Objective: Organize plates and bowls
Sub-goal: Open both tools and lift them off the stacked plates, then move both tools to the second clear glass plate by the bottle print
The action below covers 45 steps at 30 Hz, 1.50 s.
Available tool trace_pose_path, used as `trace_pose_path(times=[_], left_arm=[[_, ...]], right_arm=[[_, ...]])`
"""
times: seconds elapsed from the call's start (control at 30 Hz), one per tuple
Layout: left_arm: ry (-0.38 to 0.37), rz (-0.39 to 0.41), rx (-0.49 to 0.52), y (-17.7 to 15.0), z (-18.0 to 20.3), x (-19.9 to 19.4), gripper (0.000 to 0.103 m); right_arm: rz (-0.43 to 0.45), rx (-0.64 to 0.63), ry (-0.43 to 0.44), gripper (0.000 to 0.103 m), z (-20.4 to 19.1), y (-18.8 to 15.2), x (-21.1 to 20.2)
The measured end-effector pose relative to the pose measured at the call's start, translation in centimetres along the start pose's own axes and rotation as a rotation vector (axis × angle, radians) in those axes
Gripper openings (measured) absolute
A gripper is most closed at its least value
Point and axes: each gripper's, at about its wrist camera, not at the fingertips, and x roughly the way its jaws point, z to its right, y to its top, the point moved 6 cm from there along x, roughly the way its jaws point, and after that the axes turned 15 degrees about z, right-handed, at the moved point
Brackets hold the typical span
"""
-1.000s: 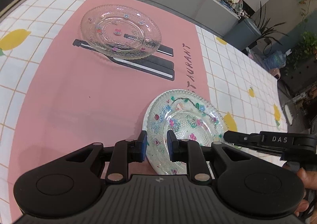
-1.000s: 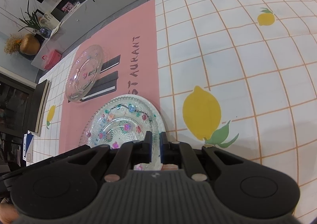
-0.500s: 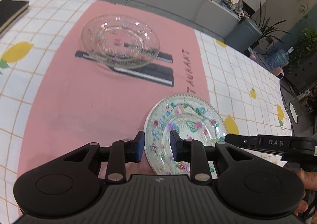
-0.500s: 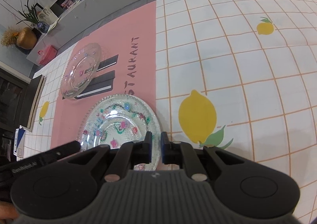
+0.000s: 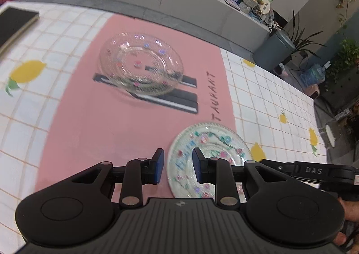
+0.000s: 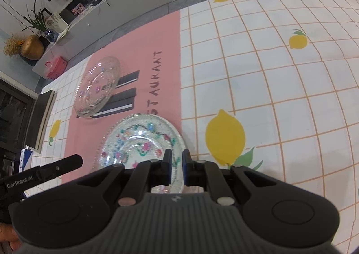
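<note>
On the pink mat, right gripper (image 6: pixel 177 165) clamps plate (image 6: pixel 143 139); left gripper (image 5: pixel 178 167), newly parted, empty, has lifted clear; bowl (image 5: pixel 141 63) awaits stacking.

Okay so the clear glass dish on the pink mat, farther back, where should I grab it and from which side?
Take the clear glass dish by its raised outer rim, on the edge nearest the grippers. It lies flat and shallow on the pink mat, so the flared rim is probably the only part thin enough to pinch. Come in low from the near side, one finger above the rim and one below.
</note>
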Motion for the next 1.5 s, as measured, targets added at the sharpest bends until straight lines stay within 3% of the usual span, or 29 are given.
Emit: trace_pose_path(times=[0.2,0.33,0.5,0.6,0.67,0.73,1.03,1.23,1.5], left_arm=[[0.09,0.06,0.11,2.0,-1.4,-0.5,0.036],[0.167,0.103,0.179,3.5,-2.9,-0.3,0.036],[0.186,0.103,0.144,5.4,-4.4,0.9,0.037],[0.197,0.103,0.125,6.3,-5.0,1.8,0.048],[0.212,0.124,0.153,6.8,-5.1,2.3,0.065],[0.225,0.14,0.179,6.9,-5.4,2.9,0.068],[0.214,0.091,0.022,7.7,-9.1,6.5,0.065],[0.245,0.103,0.097,8.2,-8.4,8.2,0.064],[0.198,0.129,0.074,7.6,-8.6,9.5,0.059]], right_arm=[[0.036,0.044,0.061,0.011,-2.0,0.5,-0.8],[0.048,0.067,0.096,0.022,-3.7,0.9,-0.6],[0.078,0.099,0.109,0.027,-5.4,2.7,0.5],[0.094,0.113,0.118,0.03,-6.4,4.4,1.6],[0.103,0.124,0.13,0.035,-6.9,5.3,2.2],[0.105,0.143,0.145,0.04,-7.2,6.0,3.1],[0.004,0.163,0.135,0.041,-6.2,6.4,9.4],[-0.025,0.16,0.169,0.041,-6.4,6.5,12.2],[-0.004,0.204,0.263,0.036,-6.5,5.7,15.2]])
